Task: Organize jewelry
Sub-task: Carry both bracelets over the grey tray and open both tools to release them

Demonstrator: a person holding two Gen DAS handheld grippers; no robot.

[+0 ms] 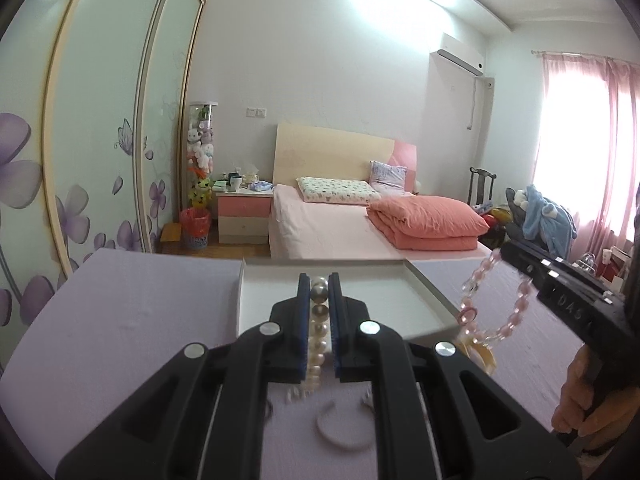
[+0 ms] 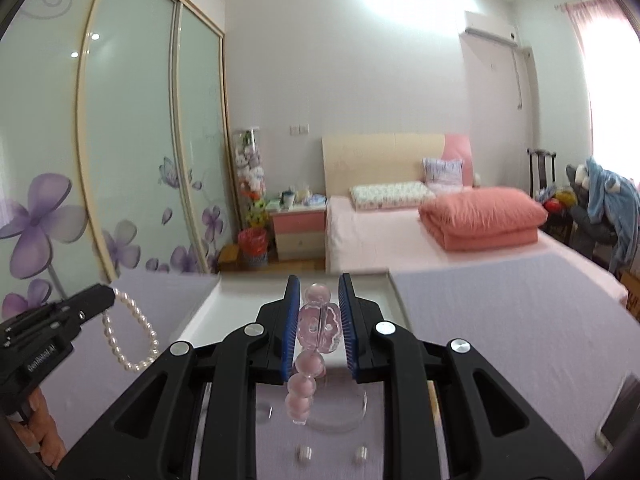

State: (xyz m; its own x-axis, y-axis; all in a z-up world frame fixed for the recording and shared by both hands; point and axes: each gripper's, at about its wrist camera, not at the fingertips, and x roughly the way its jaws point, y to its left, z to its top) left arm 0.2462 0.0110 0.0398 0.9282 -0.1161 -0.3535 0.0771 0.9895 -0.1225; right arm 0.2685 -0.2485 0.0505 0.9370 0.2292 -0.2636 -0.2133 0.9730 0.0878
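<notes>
My left gripper (image 1: 319, 286) is shut on a white pearl bracelet (image 1: 318, 328) and holds it above the lilac table, at the near edge of a white tray (image 1: 434, 290). From the right wrist view the pearl bracelet (image 2: 132, 332) hangs from the left gripper (image 2: 108, 298). My right gripper (image 2: 319, 292) is shut on a pink bead bracelet (image 2: 316, 328) with a flower charm, raised over the tray's (image 2: 200, 316) near side. In the left wrist view the pink bracelet (image 1: 496, 300) dangles from the right gripper (image 1: 506, 254).
A clear bangle (image 1: 340, 428) and small earrings (image 2: 304, 454) lie on the lilac tabletop (image 1: 120, 320) below the grippers; another clear ring (image 2: 340, 412) lies there too. A pink bed (image 1: 340, 232), a nightstand (image 1: 244, 212) and a flowered wardrobe (image 1: 100, 140) stand beyond.
</notes>
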